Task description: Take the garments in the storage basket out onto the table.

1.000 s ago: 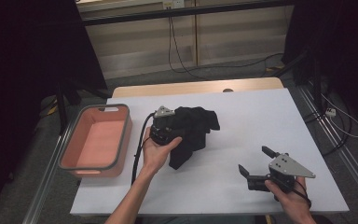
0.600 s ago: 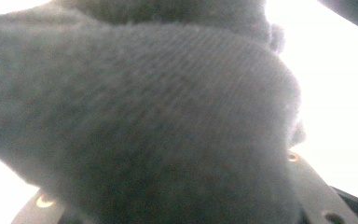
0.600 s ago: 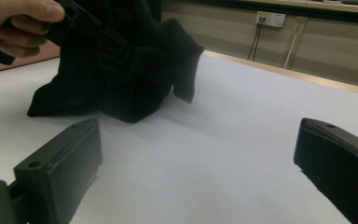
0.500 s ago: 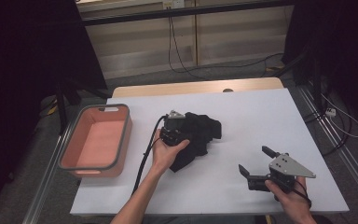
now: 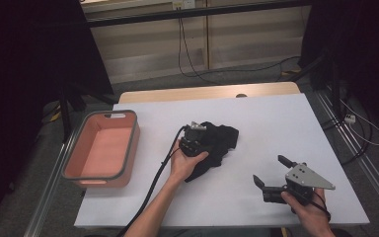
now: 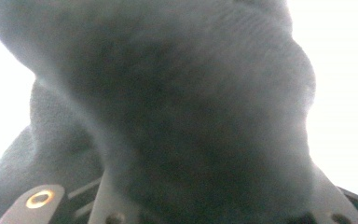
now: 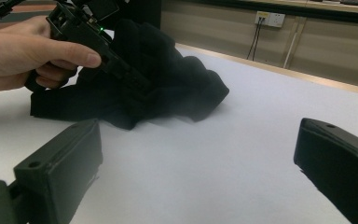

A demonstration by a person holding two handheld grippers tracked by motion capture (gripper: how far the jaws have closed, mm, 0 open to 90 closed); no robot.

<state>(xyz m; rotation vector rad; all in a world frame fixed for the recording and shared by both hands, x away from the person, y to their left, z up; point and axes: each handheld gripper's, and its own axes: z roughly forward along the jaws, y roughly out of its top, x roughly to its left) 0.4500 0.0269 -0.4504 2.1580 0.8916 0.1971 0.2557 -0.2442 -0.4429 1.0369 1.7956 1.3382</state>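
1. One white rectangular table point(image 5: 276, 123) is carrying everything, its bare top stretching out to the far right corner.
2. One salmon-pink plastic bin with a grey rim point(image 5: 128, 148) is sitting at the table's left edge, well apart from the cloth.
3. One crumpled black fabric garment point(image 5: 219, 140) is lying near the table's middle, bunched and reaching toward the near edge.
4. One left gripper point(image 5: 197, 138) is pressing into the garment's left side; in the left gripper view dark cloth point(image 6: 177, 116) is covering the jaws, so I cannot tell whether they are pinching it.
5. One right gripper point(image 5: 271, 175) is resting near the table's near right corner, its jaws spreading wide over bare tabletop, well apart from the garment point(image 7: 168, 79).
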